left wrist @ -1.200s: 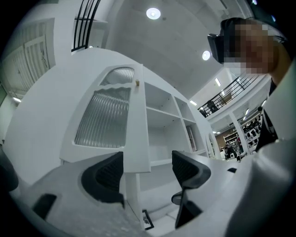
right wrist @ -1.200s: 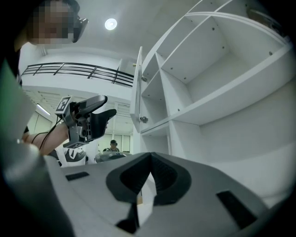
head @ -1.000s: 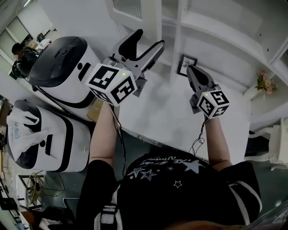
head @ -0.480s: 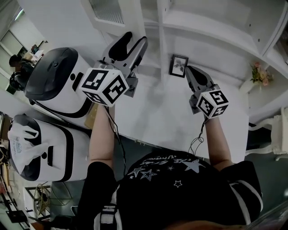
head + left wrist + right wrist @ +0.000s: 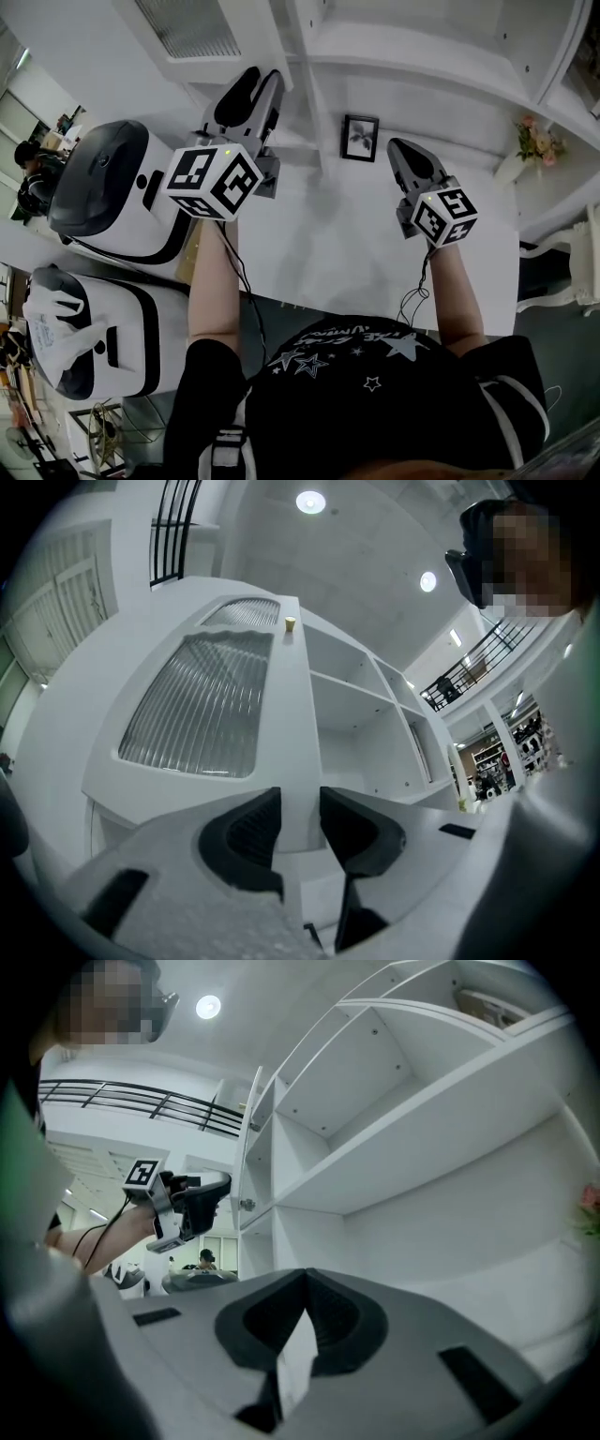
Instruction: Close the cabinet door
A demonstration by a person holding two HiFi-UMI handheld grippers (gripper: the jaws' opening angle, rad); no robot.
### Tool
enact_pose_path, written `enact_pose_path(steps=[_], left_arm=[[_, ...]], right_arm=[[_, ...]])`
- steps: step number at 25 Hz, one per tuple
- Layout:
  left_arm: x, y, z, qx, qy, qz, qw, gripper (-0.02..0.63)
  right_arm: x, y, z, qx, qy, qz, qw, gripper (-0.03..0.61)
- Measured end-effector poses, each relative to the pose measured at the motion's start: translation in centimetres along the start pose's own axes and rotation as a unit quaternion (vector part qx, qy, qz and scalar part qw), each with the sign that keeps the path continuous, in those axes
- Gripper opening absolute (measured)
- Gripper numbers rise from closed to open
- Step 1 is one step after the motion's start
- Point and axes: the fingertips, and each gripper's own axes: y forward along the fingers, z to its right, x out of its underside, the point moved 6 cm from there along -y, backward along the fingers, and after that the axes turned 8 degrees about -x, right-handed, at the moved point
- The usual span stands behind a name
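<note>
The cabinet door [image 5: 202, 37] runs off the head view's top edge.

Framed picture [image 5: 360, 138], pink flowers [image 5: 536, 141], two white-and-black machines [image 5: 103, 183] alongside.

The cabinet door [image 5: 286, 696] has a smooth white painted frame with a soft sheen, set round a pane [image 5: 192, 705] of ribbed, translucent glass. The shelves [image 5: 394, 1147] beside it wear the same white paint, matt and even. The desk [image 5: 328, 244] top is smooth and white. The right gripper [image 5: 305, 1274] has matt grey plastic fingers [image 5: 450, 1326] lined with black, finely ribbed pads [image 5: 342, 1321]. A machine [image 5: 103, 178] has a glossy black and white plastic shell. The person's shirt [image 5: 375, 403] is black cloth with pale print
</note>
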Motion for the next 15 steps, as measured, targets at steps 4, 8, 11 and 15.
enact_pose_path(steps=[4, 8, 11, 15], left_arm=[[0.5, 1.6, -0.4, -0.014, 0.016, 0.000, 0.9998, 0.087], [0.9, 2.8, -0.3, -0.030, 0.038, 0.000, 0.9988, 0.075], [1.1, 3.6, -0.5, -0.037, 0.043, 0.000, 0.9984, 0.064], [1.4, 4.6, -0.6, -0.048, 0.049, -0.003, 0.9976, 0.051]], right_arm=[[0.1, -0.6, 1.6, 0.013, 0.002, 0.002, 1.000, 0.006], [0.1, -0.9, 2.9, 0.023, 0.003, 0.002, 1.000, 0.006], [0.2, -0.8, 3.3, 0.024, 0.004, 0.001, 1.000, 0.006], [0.4, -0.8, 3.8, 0.023, 0.006, -0.001, 1.000, 0.006]])
